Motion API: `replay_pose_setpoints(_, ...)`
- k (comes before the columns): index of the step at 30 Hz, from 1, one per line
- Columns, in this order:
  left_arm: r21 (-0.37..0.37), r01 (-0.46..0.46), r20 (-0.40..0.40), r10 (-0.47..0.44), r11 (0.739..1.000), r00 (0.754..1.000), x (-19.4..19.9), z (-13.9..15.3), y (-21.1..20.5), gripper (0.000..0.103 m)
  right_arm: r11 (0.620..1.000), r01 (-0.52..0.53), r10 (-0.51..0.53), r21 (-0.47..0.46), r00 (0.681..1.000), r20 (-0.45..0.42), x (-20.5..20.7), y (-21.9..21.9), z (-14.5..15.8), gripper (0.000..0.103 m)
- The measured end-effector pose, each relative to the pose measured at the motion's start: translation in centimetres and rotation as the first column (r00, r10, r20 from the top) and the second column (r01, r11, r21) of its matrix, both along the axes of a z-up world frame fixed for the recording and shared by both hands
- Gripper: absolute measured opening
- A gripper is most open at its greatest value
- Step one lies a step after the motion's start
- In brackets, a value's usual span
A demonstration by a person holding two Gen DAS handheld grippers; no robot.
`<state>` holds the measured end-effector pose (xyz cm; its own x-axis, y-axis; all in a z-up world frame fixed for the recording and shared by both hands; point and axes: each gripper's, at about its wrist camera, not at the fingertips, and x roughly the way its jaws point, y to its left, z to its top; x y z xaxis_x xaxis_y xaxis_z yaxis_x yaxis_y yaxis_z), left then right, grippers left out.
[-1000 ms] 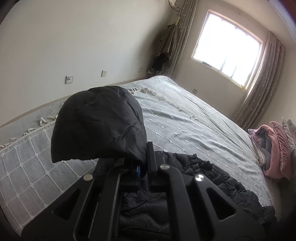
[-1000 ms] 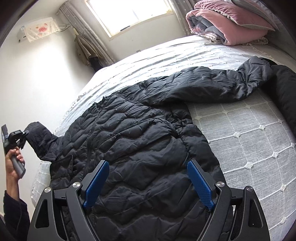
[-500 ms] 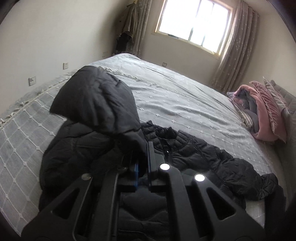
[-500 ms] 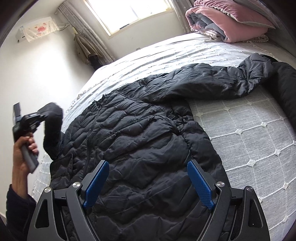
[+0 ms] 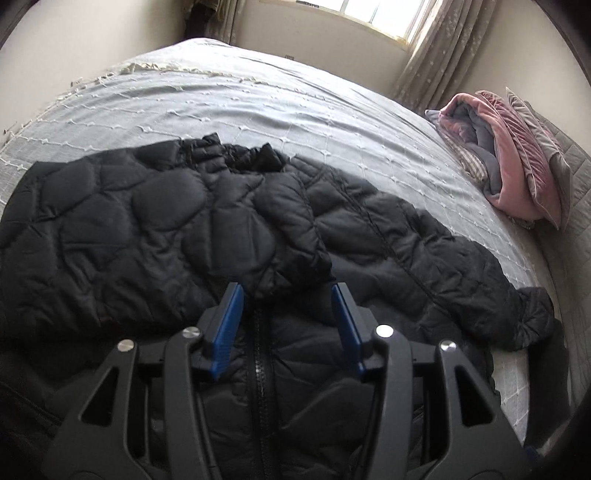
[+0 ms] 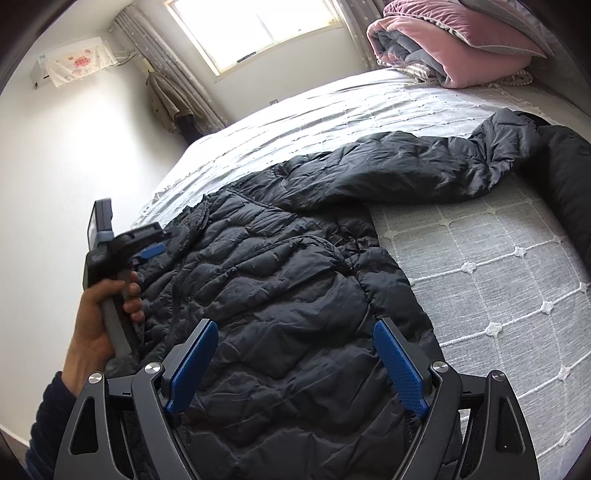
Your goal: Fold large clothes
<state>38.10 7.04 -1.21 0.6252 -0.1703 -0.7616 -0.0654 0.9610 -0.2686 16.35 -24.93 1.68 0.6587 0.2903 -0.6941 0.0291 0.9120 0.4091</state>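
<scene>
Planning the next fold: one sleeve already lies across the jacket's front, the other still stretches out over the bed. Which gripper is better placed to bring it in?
Probably the right gripper: open, it hovers on the side where the outstretched sleeve lies. The left gripper, open, sits at the folded sleeve.

Daylight from the window (image 6: 258,33) is the only light, and its panes are blown out to white in the right wrist view. The bed (image 5: 258,103) is evenly lit and soft-shadowed. The black jacket (image 5: 147,229) reads dim, its quilting shown by faint sheen. Both views bulge with fisheye distortion and darken to black at the corners. The hand (image 6: 99,317) and left gripper (image 6: 147,236) are slightly motion-blurred.
</scene>
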Motion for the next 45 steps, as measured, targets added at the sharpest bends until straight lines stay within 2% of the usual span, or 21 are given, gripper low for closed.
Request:
replay_pose_setpoints(4, 0.007, 0.023, -0.042, -0.023, 1.000, 0.999, -1.3, 0.4, 1.5, 0.052, 1.000, -0.003, 0.003, 0.010, 1.000, 0.000, 0.0, -0.1, 0.0, 0.088)
replay_pose_setpoints(7, 0.105, 0.086, -0.111, -0.074, 0.991, 0.991, -3.3, 1.1, 3.9, 0.057, 1.000, 0.000, 0.000, 0.024, 1.000, -0.001, 0.0, -0.3, 0.0, 0.088)
replay_pose_setpoints(9, 0.143, 0.122, -0.141, -0.102, 0.982, 0.985, -4.7, 1.4, 6.0, 0.061, 0.999, 0.001, -0.001, 0.035, 1.000, 0.000, 0.0, -0.4, 0.0, 0.088)
replay_pose_setpoints(13, 0.212, 0.093, -0.162, -0.059, 0.973, 0.985, -8.3, 1.9, 11.1, 0.062, 0.998, -0.011, 0.011, 0.061, 1.000, 0.000, 0.0, -0.2, 0.0, 0.088)
replay_pose_setpoints(18, 0.146, 0.016, -0.138, 0.004, 0.989, 0.990, -12.7, 1.5, 17.3, 0.068, 0.997, -0.014, 0.015, 0.071, 1.000, -0.014, 0.3, 0.1, -0.4, 0.088)
replay_pose_setpoints(25, 0.049, -0.032, -0.143, 0.039, 0.998, 0.989, -13.9, -1.6, 21.1, 0.068, 0.996, 0.002, 0.001, 0.094, 0.999, -0.032, 0.5, -0.3, -1.0, 0.088)
replay_pose_setpoints(27, 0.034, -0.022, -0.138, 0.026, 0.999, 0.990, -14.1, -2.2, 21.0, 0.063, 0.995, 0.010, -0.006, 0.099, 0.999, -0.039, 0.6, -0.4, -1.2, 0.088)
replay_pose_setpoints(29, 0.034, 0.001, -0.129, 0.004, 0.999, 0.992, -14.0, -2.6, 20.6, 0.026, 0.995, 0.016, -0.011, 0.098, 0.999, -0.043, 0.7, -0.6, -1.3, 0.088)
replay_pose_setpoints(31, 0.048, 0.028, -0.127, -0.022, 0.998, 0.992, -14.1, -2.8, 20.0, 0.012, 0.995, 0.019, -0.015, 0.093, 0.999, -0.045, 0.7, -0.6, -1.3, 0.088)
replay_pose_setpoints(36, 0.144, 0.149, -0.047, -0.144, 0.978, 0.988, -16.3, -1.0, 18.5, 0.007, 0.996, 0.025, -0.021, 0.087, 0.999, -0.044, 0.7, -0.6, -1.3, 0.088)
replay_pose_setpoints(38, 0.175, 0.205, -0.013, -0.206, 0.963, 0.978, -17.7, -0.1, 18.1, 0.007, 0.996, 0.023, -0.019, 0.087, 0.999, -0.047, 0.7, -0.5, -1.3, 0.088)
replay_pose_setpoints(41, 0.253, 0.278, 0.018, -0.291, 0.927, 0.956, -20.0, 0.7, 17.3, 0.007, 0.996, 0.014, -0.010, 0.087, 0.999, -0.049, 0.8, -0.3, -1.4, 0.088)
replay_pose_setpoints(45, 0.278, 0.339, 0.010, -0.356, 0.899, 0.934, -22.4, 0.4, 17.3, 0.007, 0.997, 0.009, -0.004, 0.082, 0.998, -0.055, 0.9, 0.1, -1.6, 0.088)
